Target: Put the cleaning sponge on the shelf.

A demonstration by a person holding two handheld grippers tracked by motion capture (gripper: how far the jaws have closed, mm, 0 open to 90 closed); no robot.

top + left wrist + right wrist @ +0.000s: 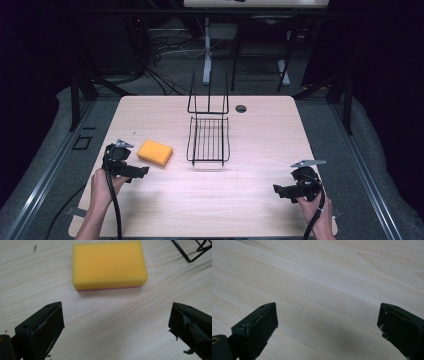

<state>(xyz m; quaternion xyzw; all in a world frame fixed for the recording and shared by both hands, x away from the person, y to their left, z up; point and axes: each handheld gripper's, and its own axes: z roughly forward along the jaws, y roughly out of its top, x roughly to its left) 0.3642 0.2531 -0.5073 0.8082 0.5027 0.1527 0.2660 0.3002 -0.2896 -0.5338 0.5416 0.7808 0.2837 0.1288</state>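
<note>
Both grippers, left gripper (116, 327) and right gripper (328, 327), wide open over the wooden surface (260, 200); yellow sponge (108, 265) upper centre ahead of the left.

Bare table (250, 200) lies between the left gripper (116, 322) and right gripper (328, 322); both have jaws spread wide with nothing between. Yellow sponge (108, 263) sits just ahead of the left jaws. Wire rack (208, 132) blocks mid-table; open wood on either side.
</note>
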